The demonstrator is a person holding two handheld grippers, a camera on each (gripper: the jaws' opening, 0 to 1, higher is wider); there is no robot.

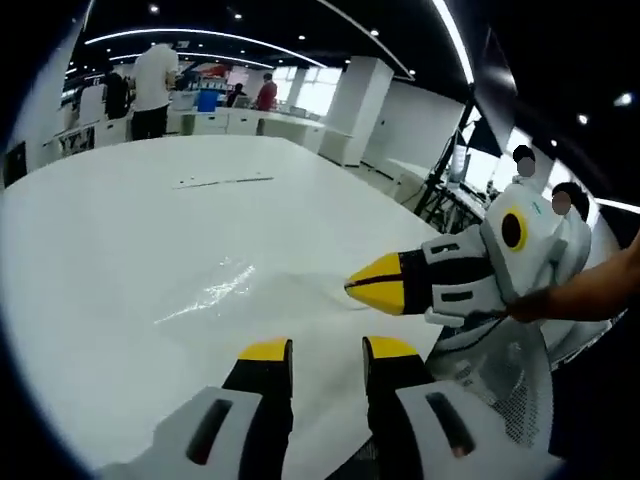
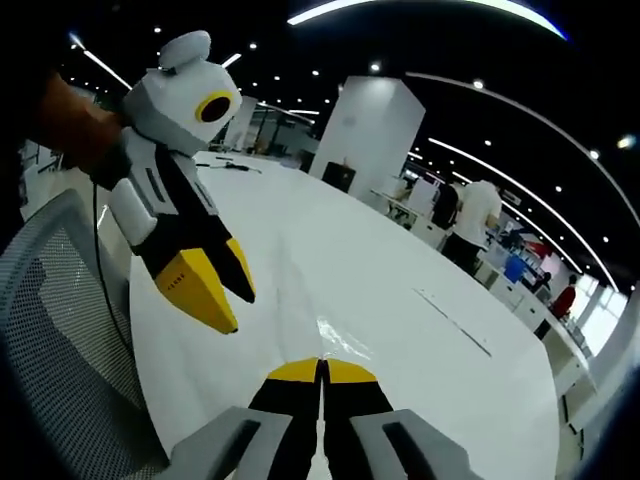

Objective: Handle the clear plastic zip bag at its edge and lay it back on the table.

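The clear, crinkled zip bag [image 1: 235, 285] lay flat at frame centre on the glossy white table [image 1: 120, 220]; the right gripper [image 1: 352, 286] pinched its edge, the left gripper's [image 1: 328, 350] yellow-tipped jaws gaped narrowly, empty

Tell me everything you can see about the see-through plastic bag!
The clear zip bag is thin, shiny plastic, nearly invisible but for glare and wrinkles. It lies mostly flat on the white table. The right tongs are shut at its edge, which seems slightly lifted there. The left tongs hover open, not touching it. It looks empty; the zip strip is too faint to see.
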